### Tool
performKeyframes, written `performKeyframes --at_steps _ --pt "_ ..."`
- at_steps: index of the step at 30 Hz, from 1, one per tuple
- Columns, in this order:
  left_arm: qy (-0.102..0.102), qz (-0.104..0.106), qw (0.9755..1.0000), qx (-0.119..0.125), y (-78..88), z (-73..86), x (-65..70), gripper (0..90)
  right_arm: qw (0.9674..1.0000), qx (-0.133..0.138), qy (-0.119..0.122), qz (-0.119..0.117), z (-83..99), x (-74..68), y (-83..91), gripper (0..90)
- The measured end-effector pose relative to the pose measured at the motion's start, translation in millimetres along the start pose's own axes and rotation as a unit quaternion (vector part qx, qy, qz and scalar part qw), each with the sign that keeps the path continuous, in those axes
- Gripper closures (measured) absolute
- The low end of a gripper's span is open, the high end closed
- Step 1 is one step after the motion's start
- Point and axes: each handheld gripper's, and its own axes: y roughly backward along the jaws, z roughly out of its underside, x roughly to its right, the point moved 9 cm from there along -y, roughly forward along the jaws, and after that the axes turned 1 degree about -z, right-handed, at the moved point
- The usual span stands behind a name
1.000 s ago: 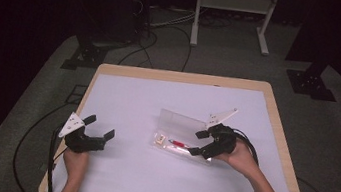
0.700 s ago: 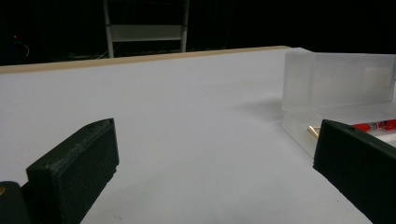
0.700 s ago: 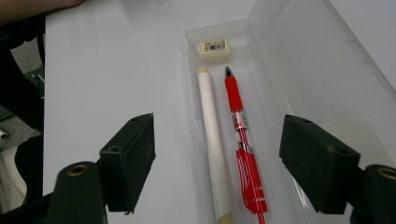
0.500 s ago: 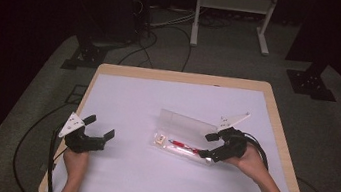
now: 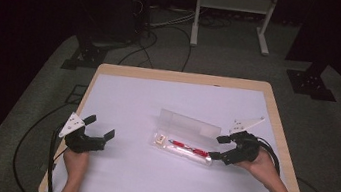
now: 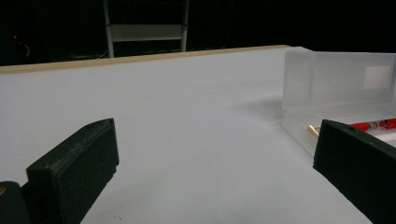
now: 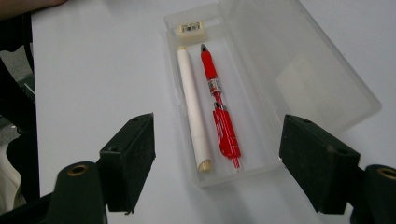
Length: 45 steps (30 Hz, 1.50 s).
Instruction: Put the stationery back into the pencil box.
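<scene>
R gripper (image 7: 217, 163) is backing off the case (image 5: 185, 136) w/ jaws spread, pen (image 7: 219, 112) inside; L gripper (image 5: 95, 130) is idling, spread too — lid probably next.

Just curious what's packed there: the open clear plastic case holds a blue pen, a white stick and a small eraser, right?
Not quite: the pen is red, not blue, as the right gripper view shows. The open clear plastic case does hold it beside the white stick and small eraser.

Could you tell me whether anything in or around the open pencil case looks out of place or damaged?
Nothing stands out. The clear pencil case lies open on the table, with the red pen, white stick and eraser neatly inside.
</scene>
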Motion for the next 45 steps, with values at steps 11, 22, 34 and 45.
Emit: performKeyframes --at_steps 11,22,34,45 --pt "-0.003 0.0 1.0 -0.001 -0.1 0.1 0.2 0.0 0.9998 0.001 -0.019 0.011 21.8 6.3 12.1 26.1" --pt "-0.003 -0.001 1.0 -0.002 -0.1 0.2 -0.2 0.0 0.999 -0.005 -0.037 0.023 42.2 11.5 22.5 26.0" --pt "-0.002 -0.001 1.0 -0.002 -0.1 0.3 0.1 0.0 0.9982 -0.009 -0.053 0.029 62.3 13.9 27.1 26.1" --pt "-0.003 -0.001 1.0 -0.003 -0.1 0.4 0.3 0.0 0.9971 -0.005 -0.068 0.033 75.9 15.7 30.9 26.0"
